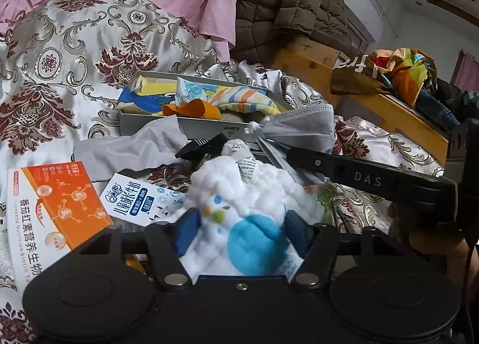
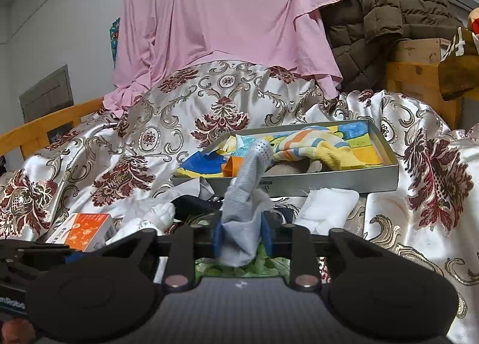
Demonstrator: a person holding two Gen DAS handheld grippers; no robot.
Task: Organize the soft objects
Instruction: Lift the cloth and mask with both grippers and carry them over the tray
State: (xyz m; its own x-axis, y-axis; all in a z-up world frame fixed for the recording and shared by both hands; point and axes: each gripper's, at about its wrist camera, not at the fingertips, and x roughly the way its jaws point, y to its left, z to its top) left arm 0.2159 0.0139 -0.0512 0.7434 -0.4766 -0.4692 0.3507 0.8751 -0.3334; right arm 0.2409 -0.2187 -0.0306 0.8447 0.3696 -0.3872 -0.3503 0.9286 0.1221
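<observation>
My left gripper (image 1: pixel 242 224) is shut on a white fluffy cloth with a blue bird print (image 1: pixel 239 209), held above the bed. My right gripper (image 2: pixel 243 237) is shut on a grey face mask (image 2: pixel 244 194); in the left wrist view the mask (image 1: pixel 302 128) hangs from the right gripper's arm (image 1: pixel 374 179) in front of the tray. A grey metal tray (image 2: pixel 329 179) on the bedspread holds striped socks (image 2: pixel 314 146) and an orange cloth (image 2: pixel 232 165). It also shows in the left wrist view (image 1: pixel 149 125).
A grey cloth (image 1: pixel 128 149), a dark item (image 1: pixel 203 146), an orange box (image 1: pixel 57 200) and a white-blue packet (image 1: pixel 134 197) lie before the tray. A white pad (image 2: pixel 326 206) lies by the tray. Pink sheet (image 2: pixel 227 20), brown jacket (image 2: pixel 374 14), wooden frame (image 1: pixel 389 110) behind.
</observation>
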